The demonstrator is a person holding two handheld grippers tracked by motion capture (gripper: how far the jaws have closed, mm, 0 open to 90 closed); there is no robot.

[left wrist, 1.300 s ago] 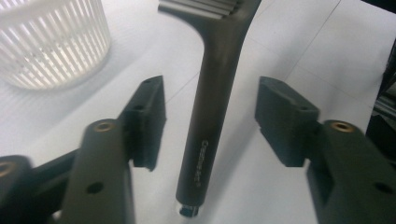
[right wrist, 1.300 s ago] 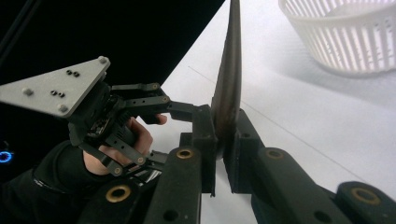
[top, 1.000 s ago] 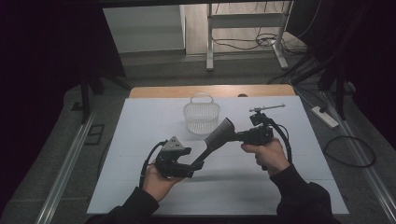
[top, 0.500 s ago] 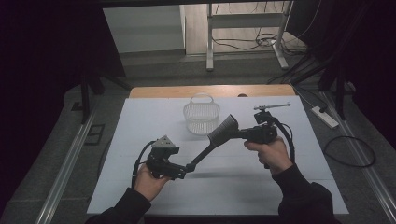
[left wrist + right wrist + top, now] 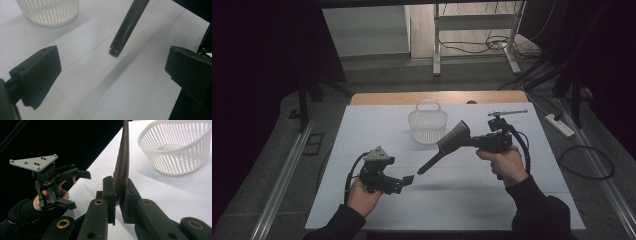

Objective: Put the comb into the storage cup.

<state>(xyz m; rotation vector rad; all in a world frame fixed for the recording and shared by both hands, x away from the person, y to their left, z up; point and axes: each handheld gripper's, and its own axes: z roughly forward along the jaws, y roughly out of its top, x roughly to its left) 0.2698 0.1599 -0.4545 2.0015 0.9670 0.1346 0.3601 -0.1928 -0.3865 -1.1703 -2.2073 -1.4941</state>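
Observation:
A dark fan brush (image 5: 447, 145) with a long black handle slants down to the left over the white table (image 5: 362, 130). My right gripper (image 5: 468, 141) is shut on its wide head, seen edge-on between the pads (image 5: 118, 192). My left gripper (image 5: 406, 181) sits near the front left, its jaws having just opened wide with nothing between them. The brush handle's tip (image 5: 115, 51) hangs free just beyond the left gripper (image 5: 113, 75). In the right gripper view the left gripper (image 5: 80, 190) is off to the left, clear of the brush (image 5: 122, 162).
A white slotted basket (image 5: 427, 125) with a handle stands at the table's back middle, close behind the brush head; it looks empty (image 5: 180, 150). A wooden table edge (image 5: 437, 97) runs along the back. A power strip (image 5: 559, 125) and cables lie on the floor at right.
My left gripper has let go of the handle's end, opened its jaws and drawn away to the left. The right gripper has kept the brush nearly still.

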